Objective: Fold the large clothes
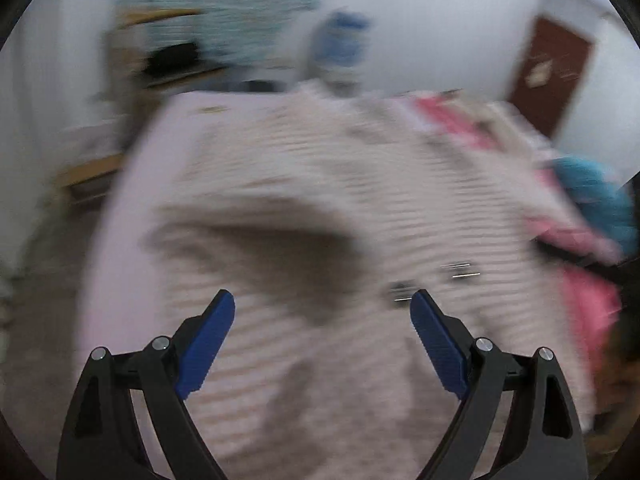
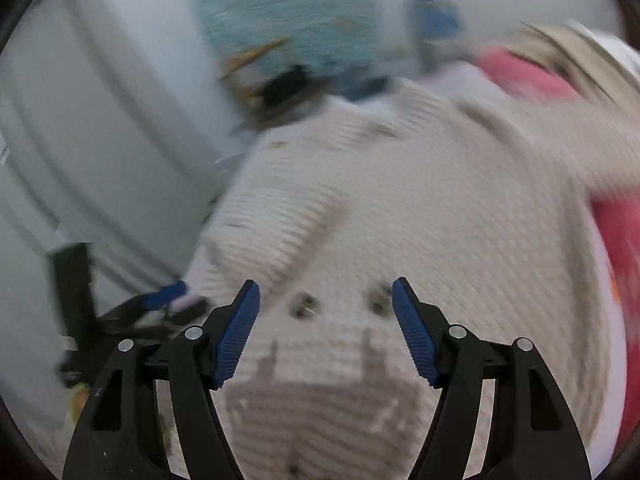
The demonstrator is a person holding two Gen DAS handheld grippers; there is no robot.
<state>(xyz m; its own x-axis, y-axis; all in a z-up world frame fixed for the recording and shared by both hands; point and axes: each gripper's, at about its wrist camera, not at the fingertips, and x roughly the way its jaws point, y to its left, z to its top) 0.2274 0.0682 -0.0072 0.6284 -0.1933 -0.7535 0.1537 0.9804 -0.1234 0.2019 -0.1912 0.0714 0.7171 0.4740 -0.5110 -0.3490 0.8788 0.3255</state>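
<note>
A large cream ribbed knit garment (image 1: 320, 184) lies spread over a table and fills both blurred views; it shows again in the right wrist view as the knit garment (image 2: 420, 200), with two small dark buttons (image 2: 308, 304) near my fingertips. A fold casts a dark shadow across it in the left wrist view. My left gripper (image 1: 322, 300) hovers over the knit with its blue pads wide apart and nothing between them. My right gripper (image 2: 326, 286) also stands open above the cloth, nothing pressed between its pads. My left gripper (image 2: 168, 296) is dimly seen at the garment's left edge.
Pink cloth (image 1: 588, 300) and a teal bundle (image 1: 596, 196) lie at the right. A blue-capped water bottle (image 1: 340, 48) stands behind the table. A pale blue curtain (image 2: 296, 12), a brown door (image 1: 548, 76) and a wooden chair (image 1: 92, 168) lie beyond.
</note>
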